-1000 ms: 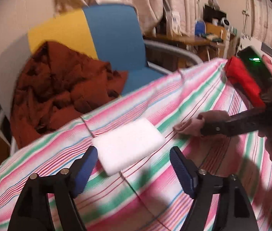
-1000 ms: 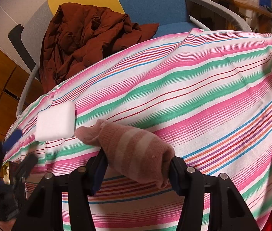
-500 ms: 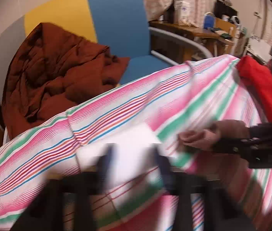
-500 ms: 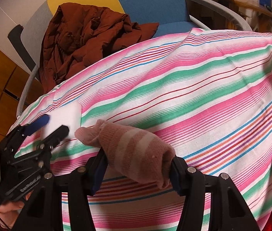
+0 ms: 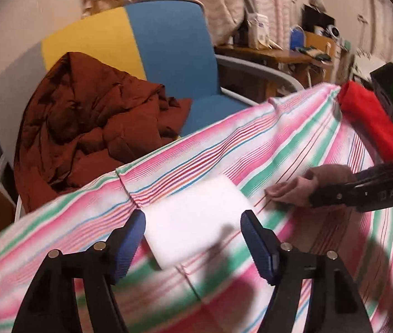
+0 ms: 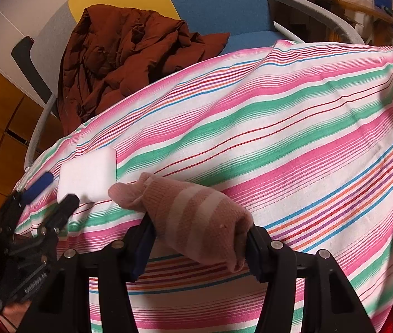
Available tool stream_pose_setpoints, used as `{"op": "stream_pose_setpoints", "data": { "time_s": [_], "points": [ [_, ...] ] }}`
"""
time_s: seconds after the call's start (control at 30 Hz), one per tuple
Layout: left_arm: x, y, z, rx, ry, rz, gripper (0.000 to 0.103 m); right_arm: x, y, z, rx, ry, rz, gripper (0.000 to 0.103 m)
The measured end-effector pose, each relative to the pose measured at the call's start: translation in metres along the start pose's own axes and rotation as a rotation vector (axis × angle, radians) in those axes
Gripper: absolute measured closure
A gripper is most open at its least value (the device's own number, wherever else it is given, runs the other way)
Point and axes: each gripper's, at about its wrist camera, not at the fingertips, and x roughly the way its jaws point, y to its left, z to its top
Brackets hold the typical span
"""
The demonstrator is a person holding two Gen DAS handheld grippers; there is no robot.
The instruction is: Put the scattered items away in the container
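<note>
A white foam pad [image 5: 193,216] lies flat on the striped cloth [image 5: 252,152]. My left gripper [image 5: 193,238] hangs just over its near end, jaws opening, with the pad between the blue pads and not pressed. In the right wrist view the same pad [image 6: 86,176] sits at the left, with the left gripper [image 6: 49,191] at its near edge. My right gripper [image 6: 196,238] is shut on a pink striped sock [image 6: 193,216], whose toe rests on the cloth. The sock [image 5: 299,186] also shows at the right of the left wrist view. No container is in view.
A blue and yellow chair [image 5: 168,41] stands beyond the cloth's far edge, with a rust-brown jacket [image 5: 85,119] heaped on it. A red fabric item [image 5: 368,122] lies at the right. A cluttered wooden desk [image 5: 279,52] stands further back.
The left gripper's jaws narrowed in a blur half a second ago and now stand wide again, closer around the white pad. The right gripper and sock have not moved.
</note>
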Motion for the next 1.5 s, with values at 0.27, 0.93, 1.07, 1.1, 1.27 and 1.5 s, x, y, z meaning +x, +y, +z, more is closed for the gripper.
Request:
{"op": "stream_pose_setpoints", "data": {
  "time_s": [0.27,0.93,1.07,1.1,1.27,1.5],
  "points": [
    [0.034,0.007,0.024,0.285,0.205,-0.174,0.03,0.001,-0.002,0.0,0.017,0.009,0.016,0.045],
    [0.031,0.013,0.015,0.198,0.134,-0.03,0.056,0.0,-0.001,0.002,0.003,0.004,0.01,0.052],
    [0.015,0.021,0.009,0.15,0.085,-0.006,0.069,-0.001,-0.001,0.002,0.005,0.001,0.017,0.054],
    [0.009,0.023,0.008,0.123,0.071,0.001,0.073,-0.002,-0.001,0.002,0.007,-0.004,0.021,0.054],
    [-0.018,0.041,0.0,-0.047,0.009,-0.024,0.084,-0.007,0.003,0.003,-0.002,-0.03,0.047,0.054],
    [-0.064,0.044,-0.021,-0.202,-0.094,-0.087,0.084,-0.008,0.012,0.002,-0.026,-0.044,0.075,0.054]
  ]
}}
